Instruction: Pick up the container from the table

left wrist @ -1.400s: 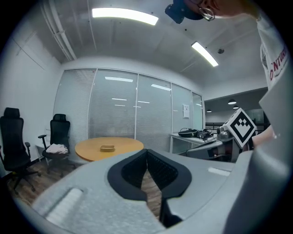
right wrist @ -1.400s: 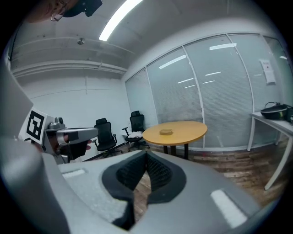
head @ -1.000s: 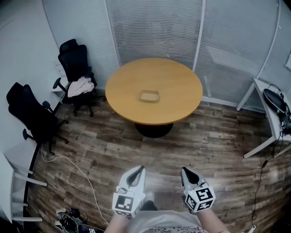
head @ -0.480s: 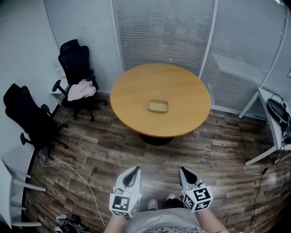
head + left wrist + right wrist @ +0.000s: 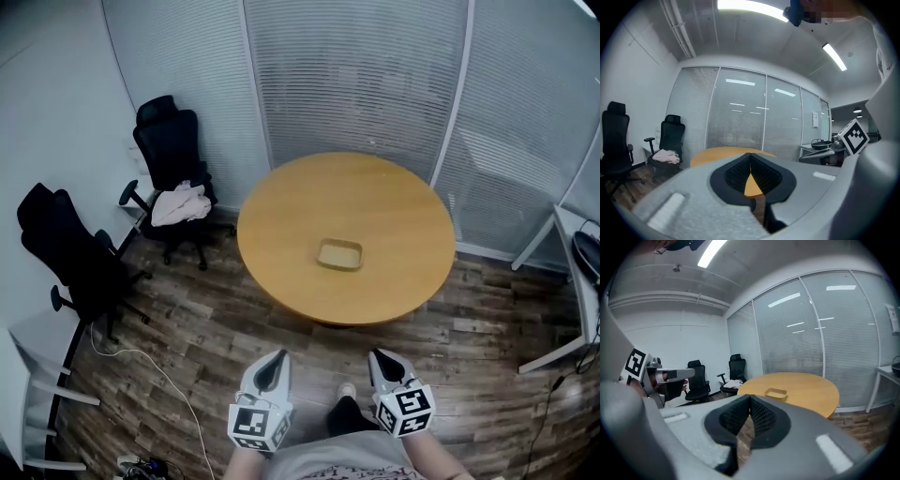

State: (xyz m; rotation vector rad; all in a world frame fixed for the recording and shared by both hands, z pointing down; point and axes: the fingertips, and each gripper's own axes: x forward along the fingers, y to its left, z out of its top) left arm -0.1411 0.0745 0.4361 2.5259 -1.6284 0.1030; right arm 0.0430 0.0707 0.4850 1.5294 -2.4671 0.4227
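A shallow tan container [image 5: 339, 254] lies on the round wooden table [image 5: 291, 225], a little right of its middle; it also shows in the right gripper view as a container [image 5: 776, 393] on the table [image 5: 811, 390]. Both grippers hang low near my body, well short of the table. My left gripper [image 5: 277, 360] is shut with nothing in it, tips meeting. My right gripper [image 5: 377, 358] is shut and empty too. In the left gripper view only the table [image 5: 717, 153] edge shows beyond the shut gripper [image 5: 750, 157].
Two black office chairs stand left of the table, one [image 5: 173, 155] with pale cloth [image 5: 182, 203] on its seat, another [image 5: 66, 253] nearer. Glass walls with blinds [image 5: 356, 84] lie behind the table. A white desk [image 5: 574, 253] is at right. A cable [image 5: 159, 370] crosses the wooden floor.
The table and container have drawn nearer and shifted right and lower in the head view as I walk toward them. Both grippers stay shut at my front.
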